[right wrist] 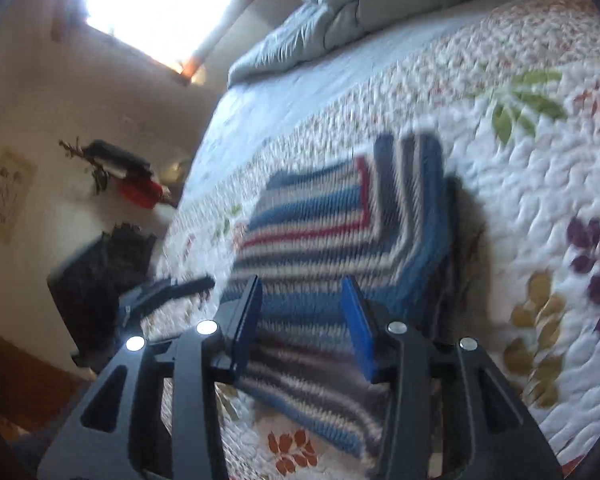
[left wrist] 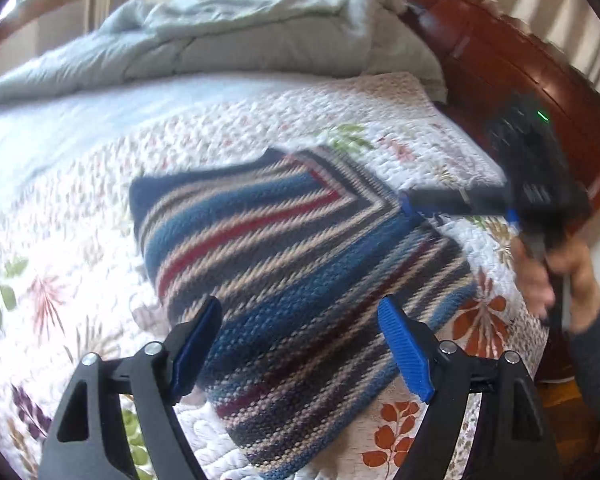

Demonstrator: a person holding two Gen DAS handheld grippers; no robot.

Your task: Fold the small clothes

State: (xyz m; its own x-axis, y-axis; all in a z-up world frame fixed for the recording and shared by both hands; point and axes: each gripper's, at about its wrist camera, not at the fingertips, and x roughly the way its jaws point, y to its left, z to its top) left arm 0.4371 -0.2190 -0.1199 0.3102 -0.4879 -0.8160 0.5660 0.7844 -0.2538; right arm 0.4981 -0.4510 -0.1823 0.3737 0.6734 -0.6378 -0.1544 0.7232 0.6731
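- While the striped knit garment (left wrist: 284, 264) lies folded on the bed's floral quilt (left wrist: 80, 264), both tools hang above it and neither one holds it.
- Bands of blue, red, cream and dark grey run across the garment and meet at an angle where one flap is turned over the rest; it lies flat toward the side edge of the bed nearest the wooden bed frame (left wrist: 512, 76).
- Seen from its own camera, the left gripper (left wrist: 300, 344) stands with its blue pads (left wrist: 404, 352) spread wide above the garment's near part, with nothing between them and no contact that I can see.
- Over the garment's other end, the right gripper (right wrist: 304, 320) has its jaws partly apart, with only air between the pads and the knit visible underneath.
- From the left camera, the right tool appears as a blurred dark body at the quilt's right edge, its fingers reaching in over the garment's folded corner; whether they touch the cloth I cannot tell through the blur.
- A hand (left wrist: 556, 276) with a dark sleeve grips that tool beside the bed frame.
- A bunched grey-blue duvet (left wrist: 228, 36) is piled at the far end of the bed, well apart from the garment.
- From the right camera, the left tool shows as a dark blurred shape off the bed's left edge.
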